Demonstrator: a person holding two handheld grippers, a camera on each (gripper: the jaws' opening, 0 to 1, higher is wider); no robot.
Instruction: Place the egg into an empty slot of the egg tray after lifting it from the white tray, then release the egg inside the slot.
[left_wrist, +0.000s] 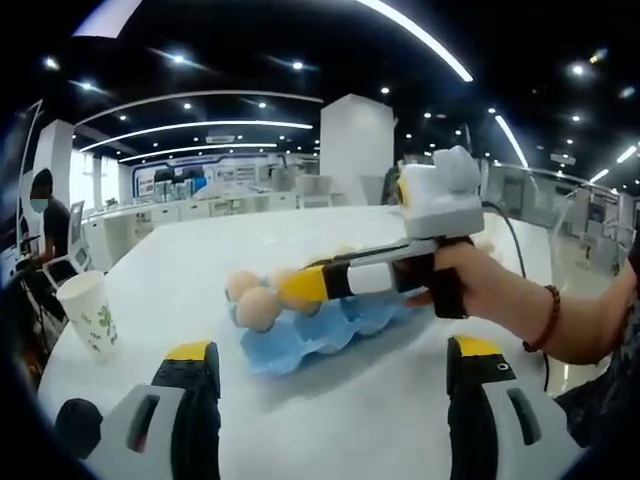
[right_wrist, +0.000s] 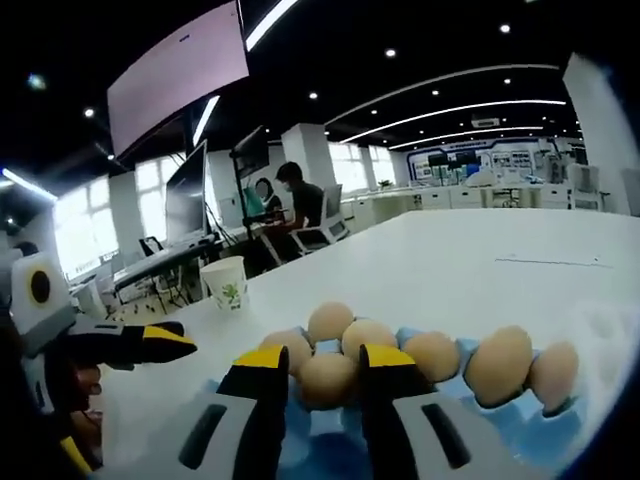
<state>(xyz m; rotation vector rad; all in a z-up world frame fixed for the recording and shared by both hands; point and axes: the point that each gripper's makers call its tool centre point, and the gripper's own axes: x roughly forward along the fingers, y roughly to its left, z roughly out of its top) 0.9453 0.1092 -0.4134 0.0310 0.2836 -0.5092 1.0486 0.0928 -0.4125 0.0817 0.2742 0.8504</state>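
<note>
White tabletop (left_wrist: 330, 400) carries a blue egg tray (left_wrist: 330, 330) and a paper cup (left_wrist: 90, 312). Right hand-held gripper (right_wrist: 325, 385) is clamped on an egg (right_wrist: 328, 380) over a tray slot; left hand-held gripper (left_wrist: 335, 375) stands apart, unladen.

In the right gripper view, the lower part of the egg (right_wrist: 327, 380) between the yellow-tipped jaws is covered by them, so contact cannot be judged. The blue egg tray (right_wrist: 520, 425) is cut off at the bottom edge. In the left gripper view, part of the egg tray (left_wrist: 330, 335) is hidden behind the right gripper (left_wrist: 300, 287), whose jaw gap cannot be made out.
</note>
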